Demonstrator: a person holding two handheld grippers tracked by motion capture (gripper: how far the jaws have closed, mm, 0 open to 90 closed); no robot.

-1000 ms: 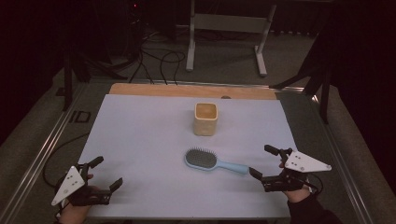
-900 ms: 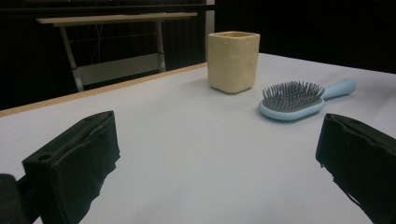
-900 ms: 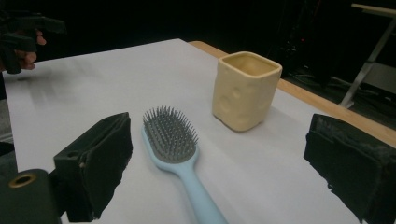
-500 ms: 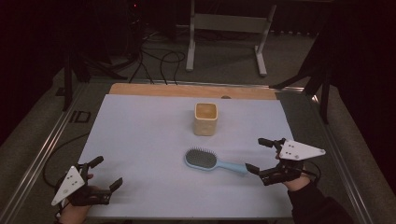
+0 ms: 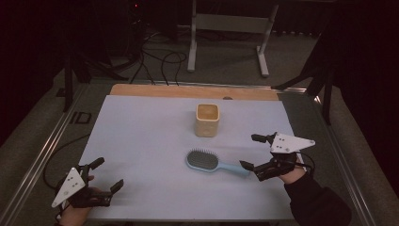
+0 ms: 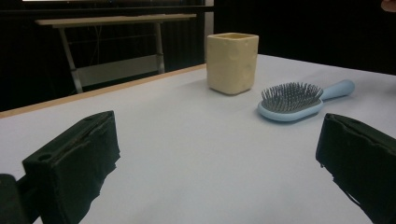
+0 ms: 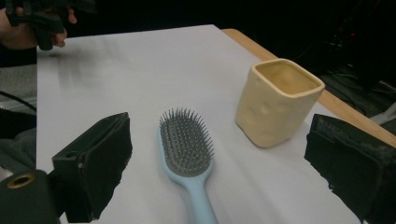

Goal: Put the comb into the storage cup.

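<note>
A light blue hairbrush (image 5: 207, 161) with grey bristles lies bristles up near the middle of the white table, its handle pointing right. Behind it stands a cream square cup (image 5: 207, 120), upright and empty. My right gripper (image 5: 249, 151) is open at the handle's end. In the right gripper view the hairbrush (image 7: 187, 149) runs between the wide-apart jaws without touching either, and the cup (image 7: 278, 100) stands beyond it. My left gripper (image 5: 107, 174) rests open at the front left corner with nothing in it. In the left gripper view, the hairbrush (image 6: 289, 100) and cup (image 6: 232, 62) lie far ahead.
The white table top (image 5: 141, 141) has a wooden strip (image 5: 188, 91) along its far edge. Beyond it are a metal stand (image 5: 228, 28) and floor cables (image 5: 155, 61). A metal rail (image 5: 47, 146) borders the left side.
My right gripper has moved left and forward, up to the end of the hairbrush handle. The left gripper, hairbrush and cup have stayed put.
</note>
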